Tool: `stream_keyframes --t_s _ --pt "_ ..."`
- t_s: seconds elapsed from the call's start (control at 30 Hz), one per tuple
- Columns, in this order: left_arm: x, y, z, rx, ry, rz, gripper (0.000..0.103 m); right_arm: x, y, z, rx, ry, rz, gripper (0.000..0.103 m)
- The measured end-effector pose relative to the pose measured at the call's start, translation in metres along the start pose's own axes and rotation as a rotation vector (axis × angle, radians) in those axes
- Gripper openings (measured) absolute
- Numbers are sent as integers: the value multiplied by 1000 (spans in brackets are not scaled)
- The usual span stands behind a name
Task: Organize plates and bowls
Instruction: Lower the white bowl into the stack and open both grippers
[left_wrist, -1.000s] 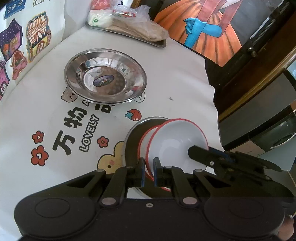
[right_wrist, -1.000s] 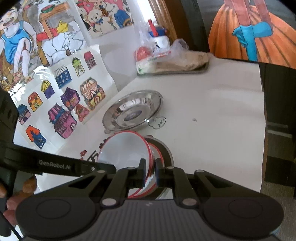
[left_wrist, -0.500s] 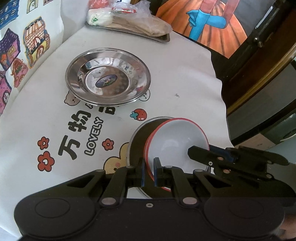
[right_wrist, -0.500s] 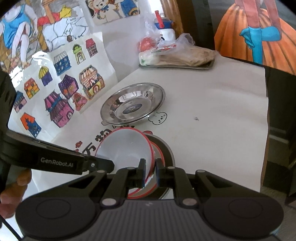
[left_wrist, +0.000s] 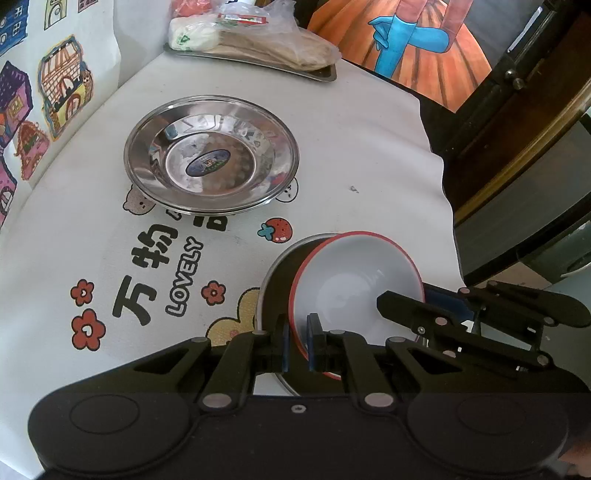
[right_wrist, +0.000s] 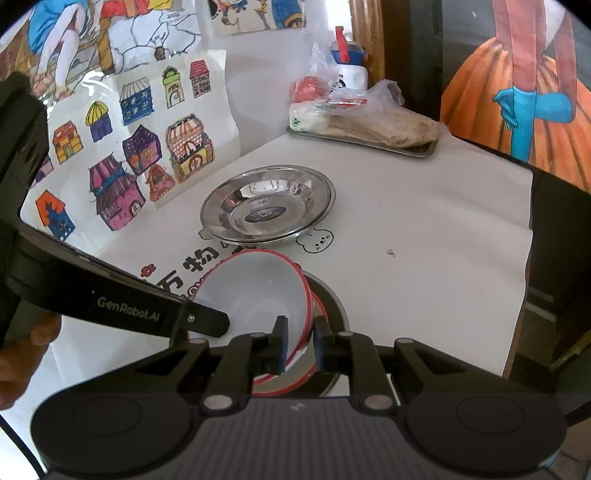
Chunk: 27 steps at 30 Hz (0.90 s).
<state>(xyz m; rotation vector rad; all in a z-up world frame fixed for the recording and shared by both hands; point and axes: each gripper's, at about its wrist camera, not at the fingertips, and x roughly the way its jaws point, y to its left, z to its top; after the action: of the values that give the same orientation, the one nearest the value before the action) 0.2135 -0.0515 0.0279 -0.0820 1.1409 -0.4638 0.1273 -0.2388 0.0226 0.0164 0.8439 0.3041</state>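
Observation:
A white bowl with a red rim (left_wrist: 354, 280) (right_wrist: 255, 291) is tilted above a second red-rimmed bowl (right_wrist: 314, 363), which sits in a steel plate (left_wrist: 275, 273) (right_wrist: 330, 295) near the table's front right. My left gripper (left_wrist: 296, 341) is shut on the upper bowl's near rim. My right gripper (right_wrist: 298, 341) is shut on the opposite rim of the same bowl. A larger steel plate (left_wrist: 210, 155) (right_wrist: 267, 205) with a blue sticker lies farther back.
A steel tray (left_wrist: 251, 61) (right_wrist: 362, 142) with bagged food stands at the table's far edge. The white tablecloth (left_wrist: 369, 147) has cartoon prints. The table's right edge (left_wrist: 447, 206) drops off beside dark furniture. Drawings cover the wall on the left.
The upper bowl has settled lower onto the bowl beneath, so less of the lower rim shows in the left wrist view. Both grippers keep their hold.

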Motion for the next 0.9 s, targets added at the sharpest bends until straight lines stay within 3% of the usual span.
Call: stream_keyframes --t_s 0.17,0.3,0.67,0.9 --pt "1 -1 1 7 4 1 9 0 5 0 -52 2 -24 18" --pt "1 -1 1 12 3 -2 13 -1 8 -1 -81 -2 -48 24" --pt "2 -3 2 23 -3 2 13 -1 5 -3 -88 -9 -34 26" --pt "-3 -3 -4 49 -47 -2 18 -5 0 -8 -82 -35 -16 42"
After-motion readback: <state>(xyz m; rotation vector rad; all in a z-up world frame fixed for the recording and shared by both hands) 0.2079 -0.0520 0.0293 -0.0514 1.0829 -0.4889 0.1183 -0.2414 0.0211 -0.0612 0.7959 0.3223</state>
